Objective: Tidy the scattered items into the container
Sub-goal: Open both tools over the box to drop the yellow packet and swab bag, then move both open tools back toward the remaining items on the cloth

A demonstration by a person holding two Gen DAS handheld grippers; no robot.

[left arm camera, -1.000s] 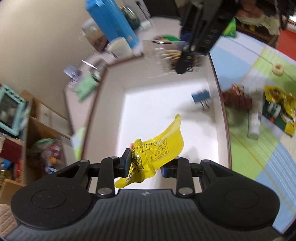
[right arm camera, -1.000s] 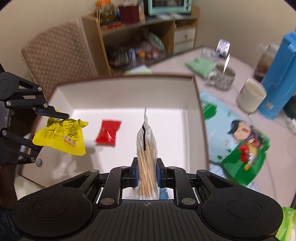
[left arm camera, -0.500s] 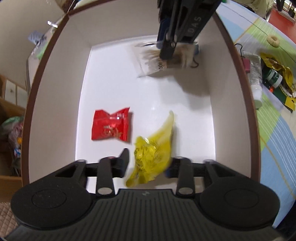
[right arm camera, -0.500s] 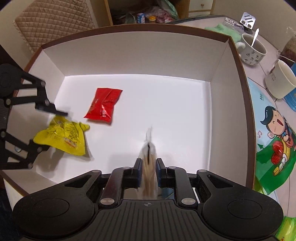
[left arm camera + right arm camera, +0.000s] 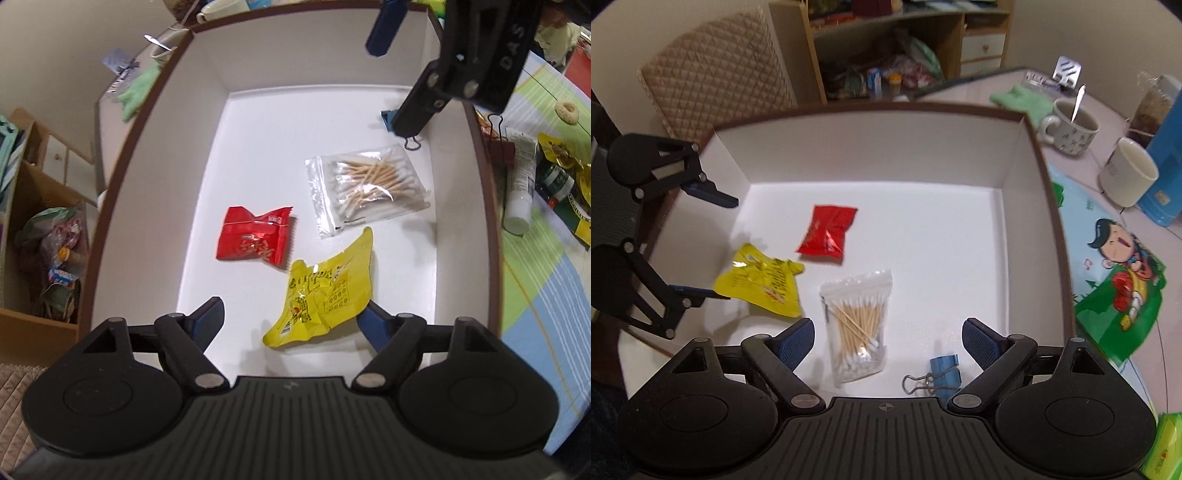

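Observation:
A white box with a brown rim (image 5: 144, 122) (image 5: 1039, 155) holds a red packet (image 5: 255, 240) (image 5: 827, 230), a yellow packet (image 5: 325, 295) (image 5: 762, 280), a clear bag of cotton swabs (image 5: 365, 184) (image 5: 858, 325) and a blue binder clip (image 5: 943, 371) (image 5: 388, 118). My left gripper (image 5: 295, 317) (image 5: 716, 245) hangs open over the box's near side, the yellow packet lying loose between its fingers. My right gripper (image 5: 886, 332) (image 5: 391, 66) is open above the swab bag and the clip, holding nothing.
On the striped cloth right of the box lie a dark red binder clip (image 5: 498, 144), a white tube (image 5: 521, 184), yellow-green packets (image 5: 565, 177) and a small ring (image 5: 567, 109). Two mugs (image 5: 1071, 129), a blue jug (image 5: 1163, 170) and a cartoon pouch (image 5: 1123, 280) stand beside the box. Shelves sit behind.
Both grippers have opened over the box. The yellow packet dropped from the left gripper and the swab bag from the right one; both now lie flat on the box floor.

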